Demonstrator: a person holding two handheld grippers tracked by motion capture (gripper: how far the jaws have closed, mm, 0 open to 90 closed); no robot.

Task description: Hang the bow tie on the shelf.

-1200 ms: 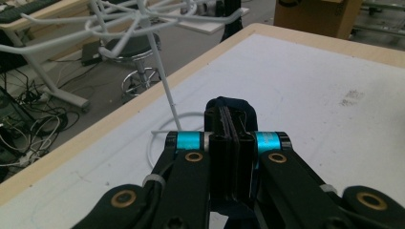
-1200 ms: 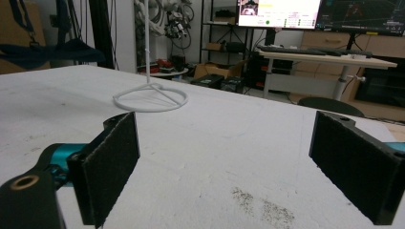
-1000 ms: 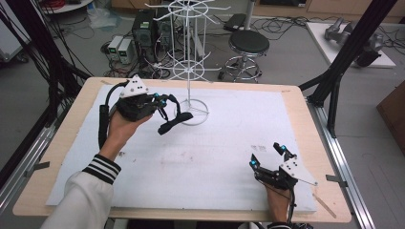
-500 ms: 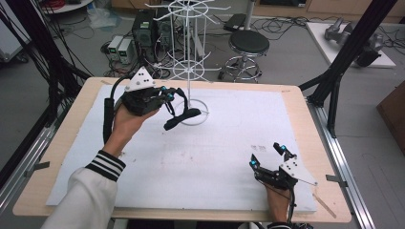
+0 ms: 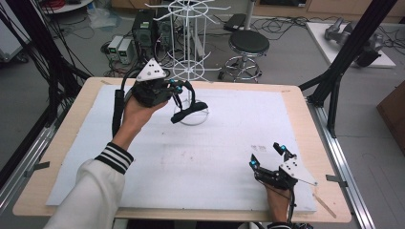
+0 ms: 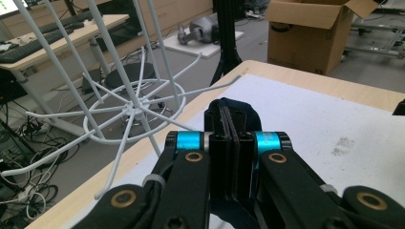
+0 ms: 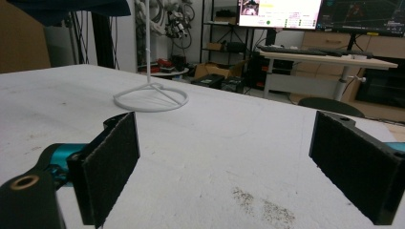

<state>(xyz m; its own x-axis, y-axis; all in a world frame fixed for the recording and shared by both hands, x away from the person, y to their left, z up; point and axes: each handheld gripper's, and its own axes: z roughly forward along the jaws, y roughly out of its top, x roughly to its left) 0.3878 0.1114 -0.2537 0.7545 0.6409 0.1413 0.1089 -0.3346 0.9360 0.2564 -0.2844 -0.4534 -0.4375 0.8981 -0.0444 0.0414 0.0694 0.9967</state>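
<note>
Looked down and forward from above the near edge of the white-covered table [image 5: 229,143], taking in the whole top and the white wire rack [image 5: 191,43] at its far side. Rode low along the left gripper [image 6: 231,143], raised close beside the rack's spokes [image 6: 133,107]. Sat just above the tabletop [image 7: 215,157] on the right gripper [image 7: 239,171], facing the rack's ring base [image 7: 150,101] farther off; shared the rack across all three.

You see a white wire stand [image 5: 191,43], a matt white sheet [image 5: 229,143] on the pale wood surface [image 5: 62,119], and a dark cloth strap [image 5: 188,112].
</note>
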